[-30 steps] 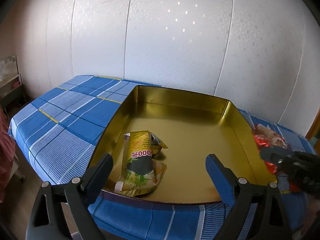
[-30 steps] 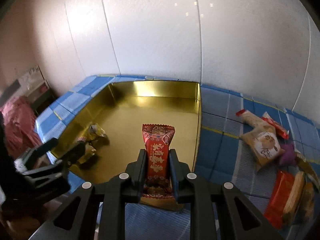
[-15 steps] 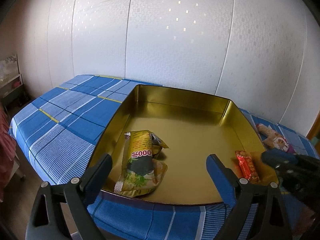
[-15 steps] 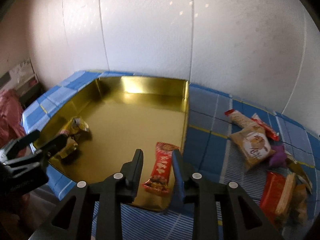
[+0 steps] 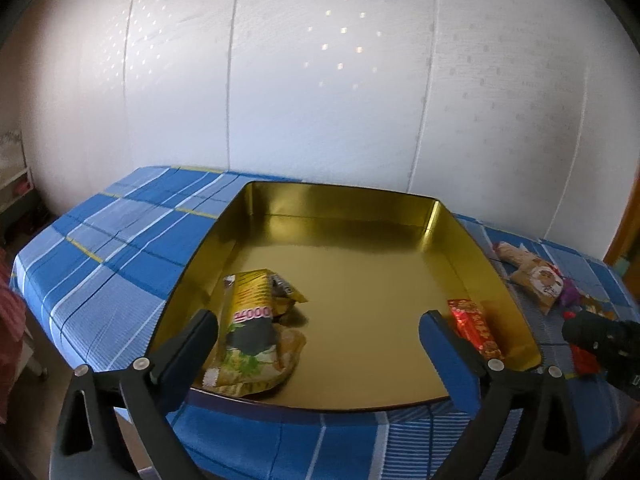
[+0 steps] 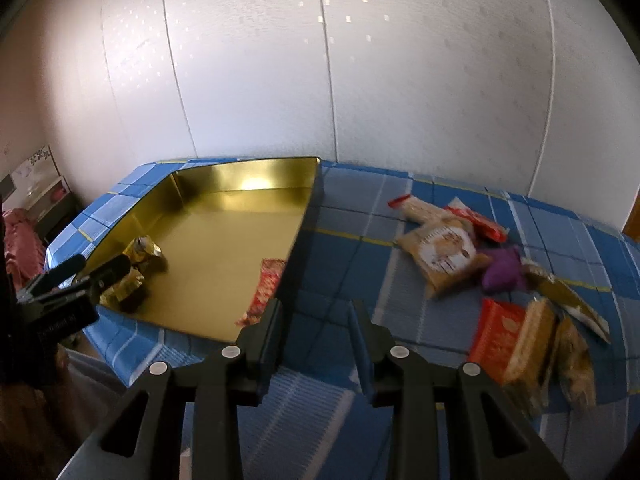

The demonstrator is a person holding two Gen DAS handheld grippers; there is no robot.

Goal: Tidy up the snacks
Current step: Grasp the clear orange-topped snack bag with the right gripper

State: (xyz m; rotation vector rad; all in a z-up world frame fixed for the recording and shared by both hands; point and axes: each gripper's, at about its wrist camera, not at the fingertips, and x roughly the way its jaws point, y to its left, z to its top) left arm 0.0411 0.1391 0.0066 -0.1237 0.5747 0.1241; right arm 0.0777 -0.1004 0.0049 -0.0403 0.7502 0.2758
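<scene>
Release complete: red snack packet (image 5: 474,328) now lies in gold tin (image 5: 340,216) at 4 o'clock; right gripper (image 6: 316,320), jaws parted and empty, swings toward remaining snacks (image 6: 448,252); left gripper (image 5: 320,340) jaws wide, empty.

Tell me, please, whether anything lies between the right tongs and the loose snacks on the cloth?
Nothing visible does. The right tongs are open over bare blue cloth, and the red packet and beige packet lie beyond with no obstruction between.
</scene>
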